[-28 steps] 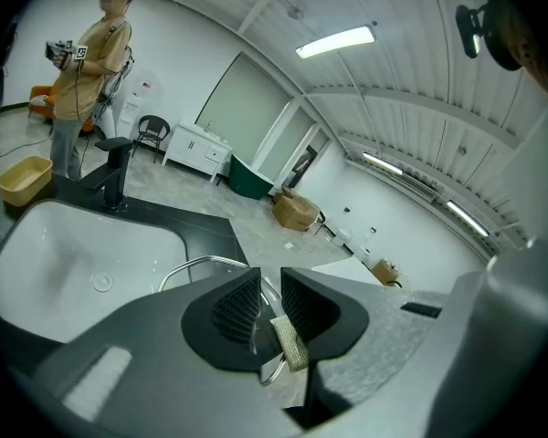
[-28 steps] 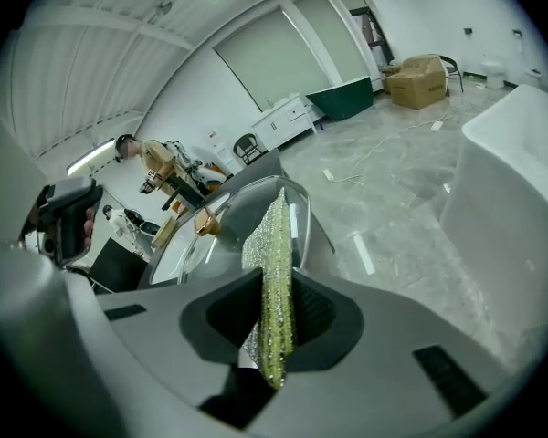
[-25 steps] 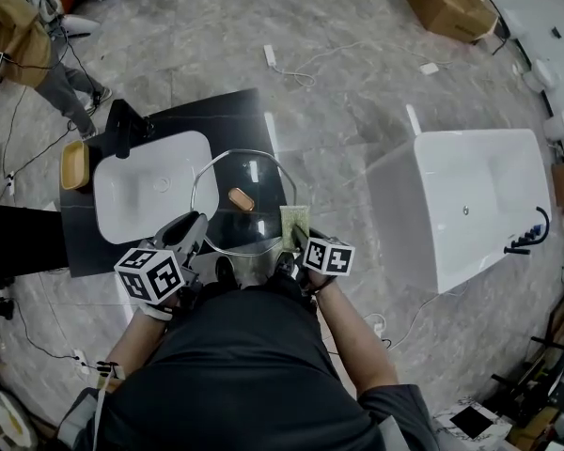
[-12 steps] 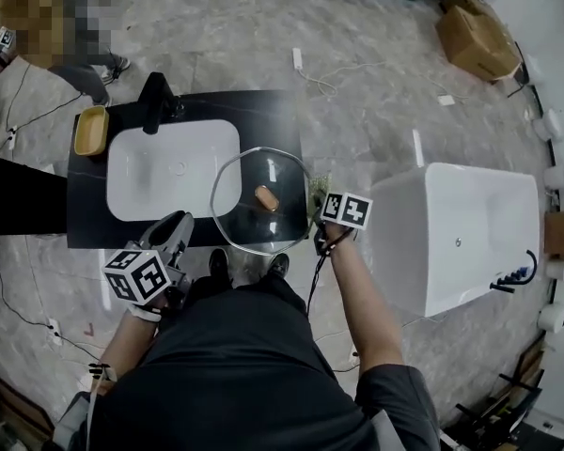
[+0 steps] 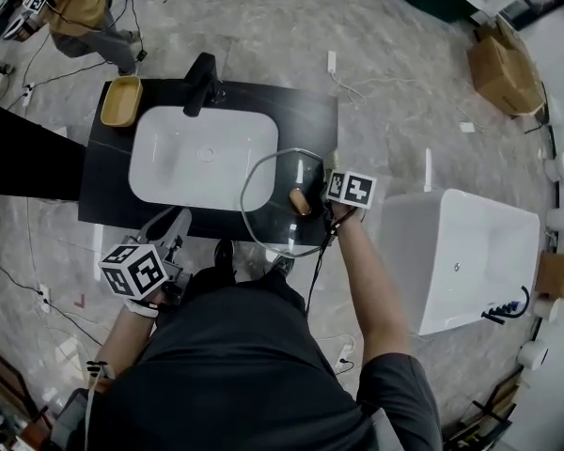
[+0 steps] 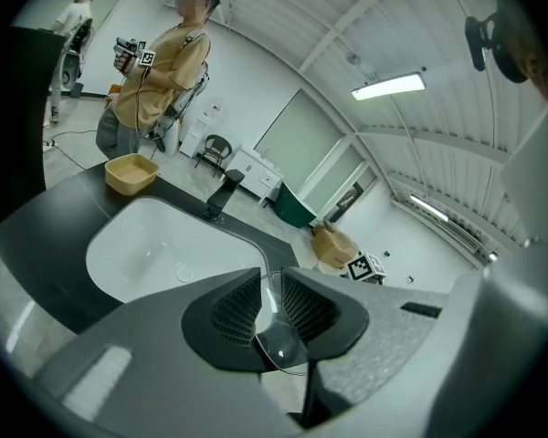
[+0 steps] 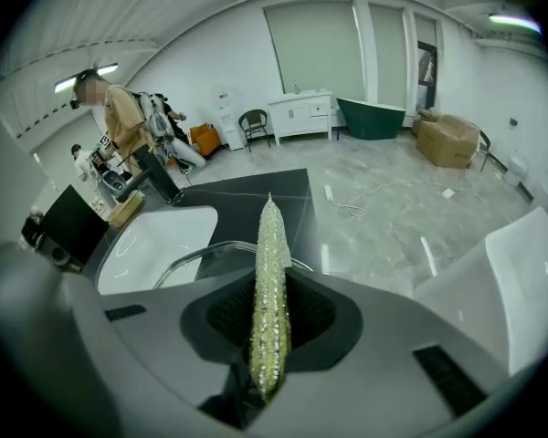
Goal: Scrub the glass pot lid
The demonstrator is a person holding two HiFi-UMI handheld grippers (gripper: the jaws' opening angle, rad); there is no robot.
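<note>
The glass pot lid [image 5: 273,181] with a brown knob [image 5: 300,200] lies on the black counter [image 5: 305,111], right of the sink, its near rim past the counter's front edge. My right gripper [image 5: 331,178] is at the lid's right rim, shut on a thin green scrubbing pad [image 7: 269,281] that stands on edge and sticks out past the jaws. The lid's rim [image 7: 196,258] shows just beyond them. My left gripper [image 5: 177,224] hangs left of the lid, apart from it. Its jaws [image 6: 272,310] are a narrow gap apart, empty; a slice of the lid [image 6: 279,340] shows through.
A white basin [image 5: 202,158] is set in the counter, with a black faucet [image 5: 199,85] and a yellow bowl [image 5: 122,101] behind it. A white bathtub [image 5: 465,252] stands to the right. A person [image 5: 75,7] stands at the far left; cables and a cardboard box [image 5: 503,69] lie on the floor.
The lid has shifted right, away from my left gripper and onto the counter. My right gripper with the pad has moved up along the lid's right rim. The view has shifted.
</note>
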